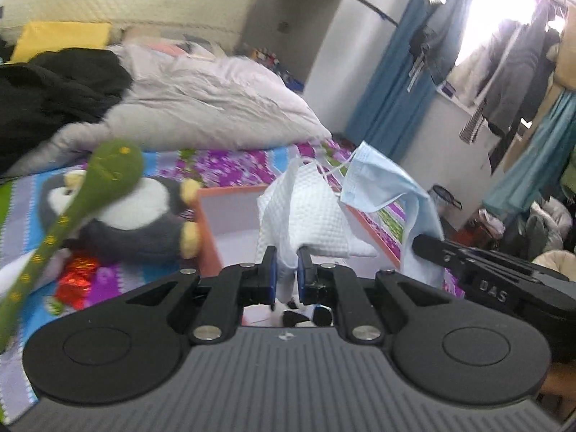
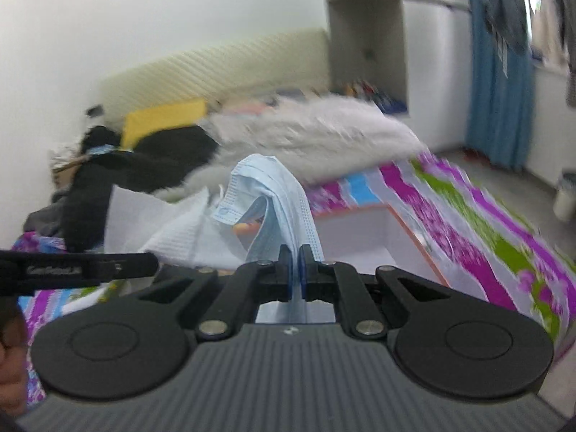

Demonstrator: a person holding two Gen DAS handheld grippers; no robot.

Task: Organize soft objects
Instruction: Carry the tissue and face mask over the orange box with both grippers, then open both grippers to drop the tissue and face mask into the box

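Looking from left wrist: left gripper (image 1: 287, 262) clenched on a white waffle cloth (image 1: 306, 216), held above the orange-rimmed box (image 1: 230, 216).
Bed: striped purple-green bedspread (image 1: 223, 165) under a penguin plush (image 1: 126, 216), green snake toy (image 1: 108, 172), grey duvet (image 1: 216, 97) (blurred).
Room: blue curtain (image 1: 396, 72), hanging clothes (image 1: 514, 72).
Looking from right wrist: right gripper (image 2: 296, 262) grasping a blue face mask (image 2: 277, 194) over the box (image 2: 360, 230).
Backdrop: yellow pillow (image 2: 165, 115), padded headboard (image 2: 216, 68).

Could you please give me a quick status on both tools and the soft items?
Left tool shut on white cloth. Right tool shut on blue face mask. Both held above orange-rimmed box. Green plush snake dangling left, not blocking.
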